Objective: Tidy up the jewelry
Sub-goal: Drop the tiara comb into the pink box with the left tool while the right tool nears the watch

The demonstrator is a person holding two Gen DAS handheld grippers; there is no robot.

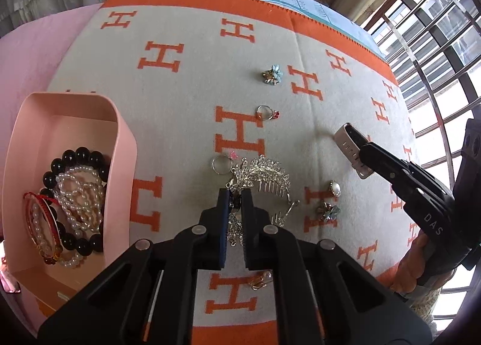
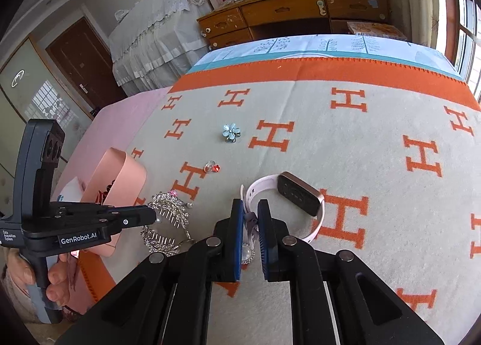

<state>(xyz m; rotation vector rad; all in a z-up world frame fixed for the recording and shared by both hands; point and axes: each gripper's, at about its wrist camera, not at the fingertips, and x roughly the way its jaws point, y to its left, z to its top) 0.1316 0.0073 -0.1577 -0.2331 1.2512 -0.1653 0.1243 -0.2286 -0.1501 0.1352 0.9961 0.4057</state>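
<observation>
My left gripper (image 1: pixel 236 199) is shut on a silver rhinestone hair comb (image 1: pixel 261 176) that lies on the blanket; it also shows in the right wrist view (image 2: pixel 170 215). My right gripper (image 2: pixel 250 212) is shut on the strap of a pink smartwatch (image 2: pixel 299 194), seen in the left wrist view (image 1: pixel 351 146) too. A pink tray (image 1: pixel 120 134) at the left holds a black bead bracelet (image 1: pixel 78 155), pearl strands (image 1: pixel 79 194) and a red bangle (image 1: pixel 42 218).
Loose on the orange-and-grey H blanket (image 1: pixel 186 98): a blue flower brooch (image 1: pixel 272 74), a ring with a red stone (image 1: pixel 266 112), a ring with a pink stone (image 1: pixel 222 163), a pearl earring (image 1: pixel 334 188), another flower piece (image 1: pixel 327 211), a small gold clip (image 1: pixel 261 280). A window grille stands at right.
</observation>
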